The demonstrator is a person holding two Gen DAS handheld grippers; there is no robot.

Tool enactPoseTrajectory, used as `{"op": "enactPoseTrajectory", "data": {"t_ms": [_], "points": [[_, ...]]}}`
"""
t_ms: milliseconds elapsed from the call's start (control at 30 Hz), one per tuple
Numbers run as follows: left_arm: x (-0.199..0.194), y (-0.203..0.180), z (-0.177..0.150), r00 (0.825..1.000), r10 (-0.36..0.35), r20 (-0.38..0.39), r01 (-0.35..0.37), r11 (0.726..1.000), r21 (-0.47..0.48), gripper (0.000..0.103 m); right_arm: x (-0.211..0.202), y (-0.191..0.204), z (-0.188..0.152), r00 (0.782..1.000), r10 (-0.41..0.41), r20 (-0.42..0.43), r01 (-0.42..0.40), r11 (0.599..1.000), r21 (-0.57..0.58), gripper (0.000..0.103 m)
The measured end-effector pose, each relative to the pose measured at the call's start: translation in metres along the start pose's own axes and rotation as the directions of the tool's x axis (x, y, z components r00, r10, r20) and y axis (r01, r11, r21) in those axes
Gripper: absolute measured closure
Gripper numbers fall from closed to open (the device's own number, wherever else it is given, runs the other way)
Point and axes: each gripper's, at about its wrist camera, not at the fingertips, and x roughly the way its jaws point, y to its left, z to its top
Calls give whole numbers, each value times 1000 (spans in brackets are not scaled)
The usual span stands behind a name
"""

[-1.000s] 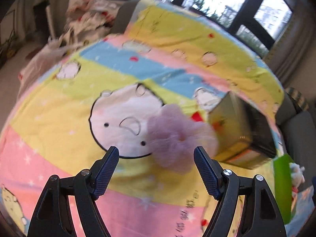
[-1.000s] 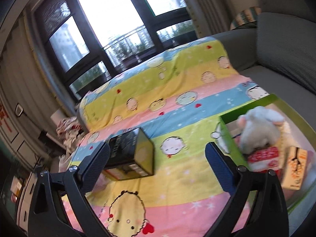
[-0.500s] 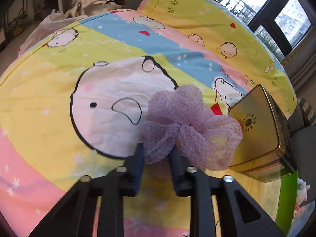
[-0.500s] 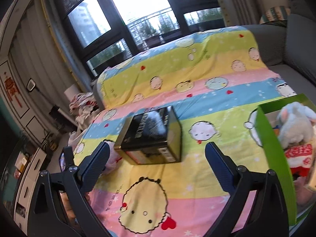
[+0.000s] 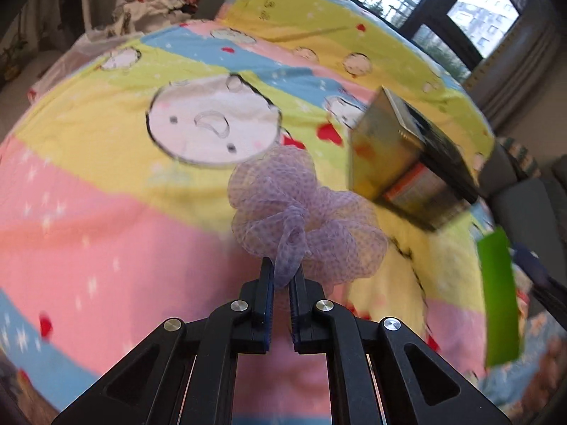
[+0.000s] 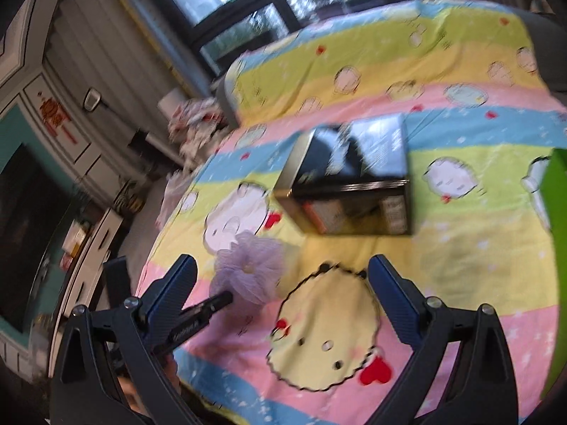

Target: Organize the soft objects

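Lilac mesh puff point(image 5: 301, 219), glossy tin point(image 5: 397, 163)

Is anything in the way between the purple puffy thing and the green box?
The purple mesh puff is pinched in the left gripper. The green box sits off to the right. The dark tin box lies farther back, not clearly on the straight path. Nothing visible blocks the way over the blanket.
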Motion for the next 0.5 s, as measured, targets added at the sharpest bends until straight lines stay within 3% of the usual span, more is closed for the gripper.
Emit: {"op": "enactPoseTrajectory", "data": {"t_ms": [167,267,400,500], "points": [[-19,-15,-27,999,-36,-12,36,998,59,96,50,9,-16,984,31,-174,-32,999,-4,6],[-20,-22,-33,1000,-14,-2,14,996,94,96,81,9,-27,965,6,-261,-8,1000,-5,8],[-15,-27,-38,1000,13,4,-13,993,118,96,109,4,-38,949,-76,-305,75,997,-13,11],[-11,-28,-40,1000,27,10,-28,992,120,96,118,0,-40,946,-102,-307,102,995,-18,24]]}}
